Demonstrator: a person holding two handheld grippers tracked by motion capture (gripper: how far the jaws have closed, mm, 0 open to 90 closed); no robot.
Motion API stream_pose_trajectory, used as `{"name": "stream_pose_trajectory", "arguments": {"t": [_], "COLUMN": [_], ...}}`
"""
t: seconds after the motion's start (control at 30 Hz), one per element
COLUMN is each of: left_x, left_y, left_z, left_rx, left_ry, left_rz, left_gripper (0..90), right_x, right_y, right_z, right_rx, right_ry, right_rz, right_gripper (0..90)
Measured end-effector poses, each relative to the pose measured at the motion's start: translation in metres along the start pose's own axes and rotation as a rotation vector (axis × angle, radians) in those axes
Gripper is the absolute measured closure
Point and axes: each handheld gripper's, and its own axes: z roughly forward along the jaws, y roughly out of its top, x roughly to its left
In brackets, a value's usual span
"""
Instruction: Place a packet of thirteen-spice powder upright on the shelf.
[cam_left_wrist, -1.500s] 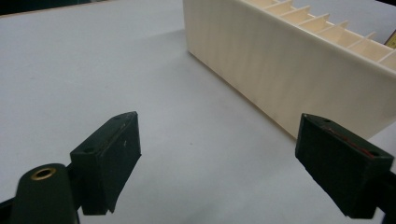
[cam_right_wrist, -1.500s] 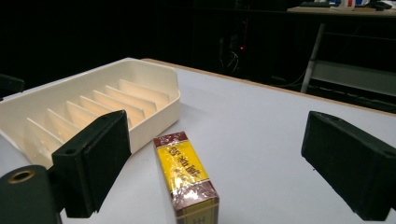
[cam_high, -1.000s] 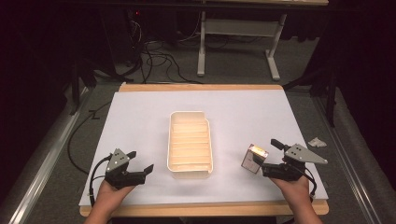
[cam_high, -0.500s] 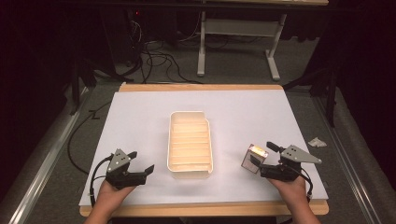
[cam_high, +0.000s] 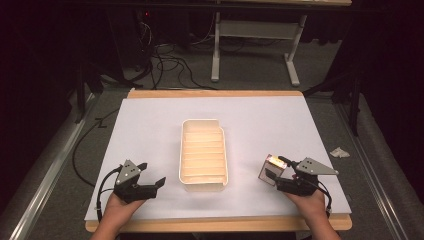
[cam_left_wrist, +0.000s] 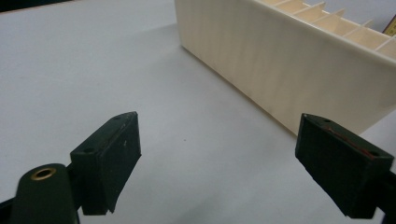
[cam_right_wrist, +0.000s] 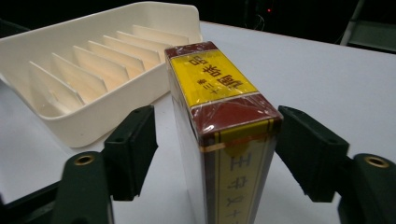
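Observation:
A cream tray (cam_high: 202, 121) with several slot dividers lies in the middle of the white mat. A small red and yellow box (cam_high: 270, 169) wrapped in clear film stands on end to its right. My right gripper (cam_high: 276, 169) straddles the box, and its jaws have just been closing on it. In the right gripper view the box (cam_right_wrist: 219, 116) stands between the pads of that gripper (cam_right_wrist: 219, 140); a thin gap still shows at the left pad. My left gripper (cam_high: 151, 173) rests left of the tray, open. The left gripper (cam_left_wrist: 224, 154) has bare mat between its jaws, and the tray wall (cam_left_wrist: 280, 60) stands just beyond.
The white mat (cam_high: 150, 125) covers a wooden table whose front edge (cam_high: 215, 223) runs just behind my hands. On the floor lie a crumpled scrap (cam_high: 340, 152) at the right and cables (cam_high: 165, 55) at the back. A metal stand (cam_high: 250, 30) is behind the table.
The right gripper's jaws have narrowed around the box, which still stands on the mat. The left gripper has stayed where it was.

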Motion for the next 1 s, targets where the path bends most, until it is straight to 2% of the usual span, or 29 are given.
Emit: {"name": "stream_pose_trajectory", "arguments": {"t": [0.17,0.23,0.47,0.67,0.77,0.83,1.0], "left_x": [0.0,0.0,0.0,0.0,-0.001,-0.001,-0.001], "left_y": [0.0,0.0,0.0,0.0,-0.001,-0.001,-0.001], "left_z": [0.0,-0.001,-0.001,-0.001,-0.001,0.0,0.0], "left_rx": [-0.001,-0.001,0.003,0.004,0.005,0.008,0.01], "left_ry": [0.0,0.0,-0.001,-0.002,-0.002,-0.002,-0.002], "left_rz": [0.0,-0.001,0.007,0.007,0.006,0.01,0.01], "left_gripper": [15.0,15.0,15.0,15.0,15.1,15.1,15.1], "right_x": [-0.002,-0.002,-0.004,-0.002,-0.002,-0.003,-0.004], "right_y": [-0.001,0.0,0.001,0.004,0.005,0.005,0.007], "right_z": [-0.004,-0.006,-0.01,-0.014,-0.014,-0.015,-0.015], "right_rx": [-0.018,-0.02,-0.035,-0.056,-0.052,-0.052,-0.063], "right_ry": [0.023,0.027,0.05,0.049,0.048,0.053,0.061], "right_rz": [0.007,-0.003,0.002,-0.019,-0.023,-0.004,0.008], "right_gripper": [41.1,44.7,52.4,67.2,67.5,67.7,67.9]}}
